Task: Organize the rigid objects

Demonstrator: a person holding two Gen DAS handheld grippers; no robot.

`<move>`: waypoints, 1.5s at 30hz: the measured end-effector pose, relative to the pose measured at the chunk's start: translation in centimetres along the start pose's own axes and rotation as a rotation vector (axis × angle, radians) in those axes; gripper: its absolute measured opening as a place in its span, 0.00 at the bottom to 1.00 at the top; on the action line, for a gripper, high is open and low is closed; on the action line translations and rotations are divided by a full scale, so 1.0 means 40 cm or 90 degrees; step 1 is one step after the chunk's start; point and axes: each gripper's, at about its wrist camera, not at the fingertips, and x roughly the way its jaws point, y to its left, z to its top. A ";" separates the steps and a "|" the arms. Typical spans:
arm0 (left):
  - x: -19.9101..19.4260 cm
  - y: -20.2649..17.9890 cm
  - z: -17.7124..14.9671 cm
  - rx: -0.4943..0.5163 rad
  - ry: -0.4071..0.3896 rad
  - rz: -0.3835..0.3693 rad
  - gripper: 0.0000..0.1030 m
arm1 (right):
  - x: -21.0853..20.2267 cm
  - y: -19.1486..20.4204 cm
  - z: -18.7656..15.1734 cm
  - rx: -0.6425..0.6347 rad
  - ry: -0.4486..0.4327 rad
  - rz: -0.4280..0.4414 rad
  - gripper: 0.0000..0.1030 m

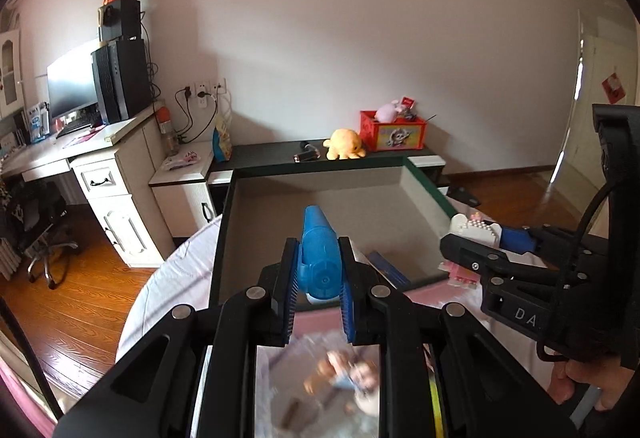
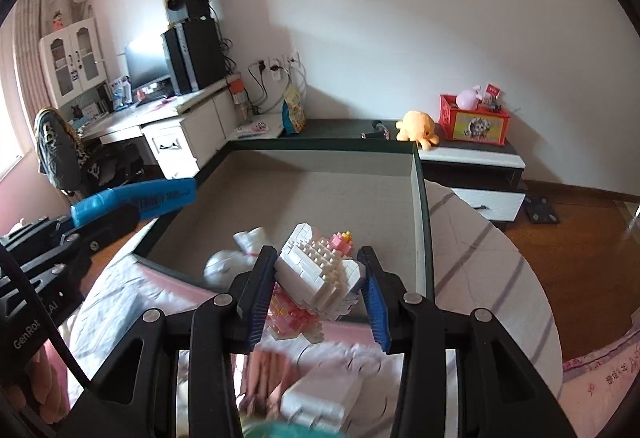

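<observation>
Hovering at the box's [image 2: 418, 198] near edge, left gripper [image 1: 318, 274] pinching a blue marker [image 1: 318, 250], right gripper [image 2: 316, 290] clamping a brick figure [image 2: 320, 270] that may shed pieces if dropped.

Soft daylight from left, strong fisheye bending, dark corners, blurred near foreground

Left claw [image 1: 318, 292] clamps blue plastic cylindrical marker [image 1: 318, 250] above green-rimmed grey open box [image 1: 224, 222]; right claw [image 1: 472, 250], at 3 o'clock, grips white brick figure [image 1: 476, 232].
</observation>
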 end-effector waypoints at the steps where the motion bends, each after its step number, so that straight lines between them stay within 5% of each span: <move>1: 0.026 0.004 0.010 0.004 0.004 0.014 0.17 | 0.023 -0.010 0.008 0.007 0.007 0.000 0.41; 12: 0.173 0.017 0.011 0.022 0.056 0.042 0.17 | 0.160 -0.048 0.000 0.020 0.061 -0.025 0.43; 15: 0.172 0.017 0.009 0.017 0.050 0.057 0.18 | 0.141 -0.048 0.008 0.023 0.044 -0.025 0.60; 18: 0.151 0.016 0.014 0.015 0.039 0.066 0.30 | 0.105 -0.041 0.012 0.023 0.022 -0.034 0.65; 20: 0.123 0.018 0.018 0.008 0.019 0.077 0.71 | 0.068 -0.037 0.013 0.032 0.008 -0.029 0.73; 21: 0.101 0.020 0.019 0.005 0.003 0.084 0.79 | 0.046 -0.031 0.011 0.031 -0.002 -0.031 0.77; 28: -0.088 0.020 0.008 -0.011 -0.075 0.102 1.00 | -0.149 0.036 -0.009 0.008 -0.075 -0.048 0.80; 45: -0.534 0.007 -0.168 -0.055 -0.188 0.135 1.00 | -0.554 0.187 -0.225 -0.011 -0.211 -0.103 0.83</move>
